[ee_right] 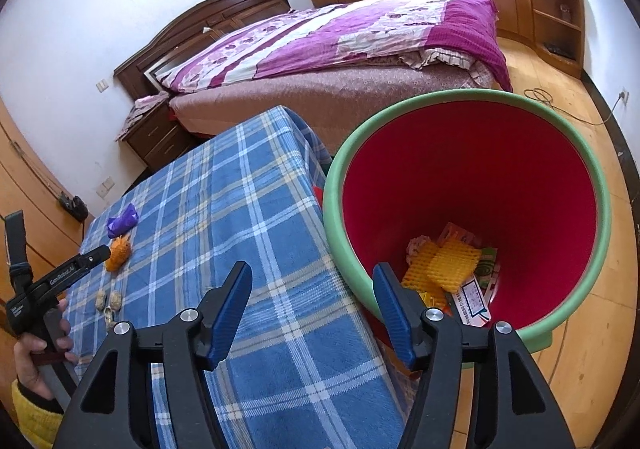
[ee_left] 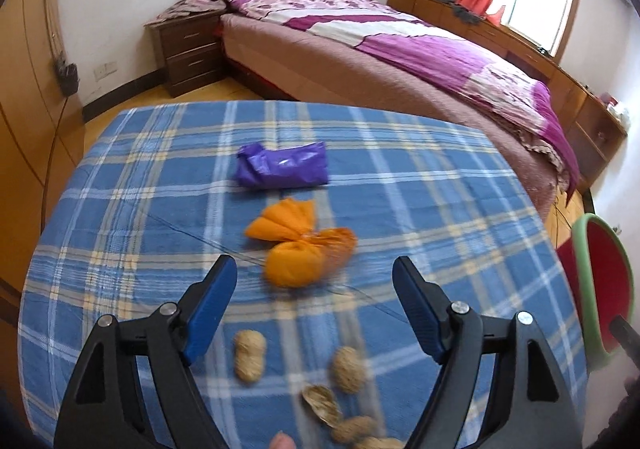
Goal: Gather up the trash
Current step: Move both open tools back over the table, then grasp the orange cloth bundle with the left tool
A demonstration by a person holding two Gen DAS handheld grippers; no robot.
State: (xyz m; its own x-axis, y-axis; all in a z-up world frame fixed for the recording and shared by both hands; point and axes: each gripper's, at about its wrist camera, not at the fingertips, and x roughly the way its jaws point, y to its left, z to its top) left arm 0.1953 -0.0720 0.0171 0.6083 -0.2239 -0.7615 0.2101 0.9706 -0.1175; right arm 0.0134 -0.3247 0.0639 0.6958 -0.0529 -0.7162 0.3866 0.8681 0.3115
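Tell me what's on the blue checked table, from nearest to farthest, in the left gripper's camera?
Peanut shells → orange wrapper → purple wrapper. Past the table edge comes the bed. The left gripper is open above the shells.

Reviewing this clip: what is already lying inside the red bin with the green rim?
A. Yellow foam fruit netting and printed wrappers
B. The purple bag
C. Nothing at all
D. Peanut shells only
A: the right wrist view shows yellow foam netting and printed wrappers at the bottom of the bin, while the purple bag lies on the table.
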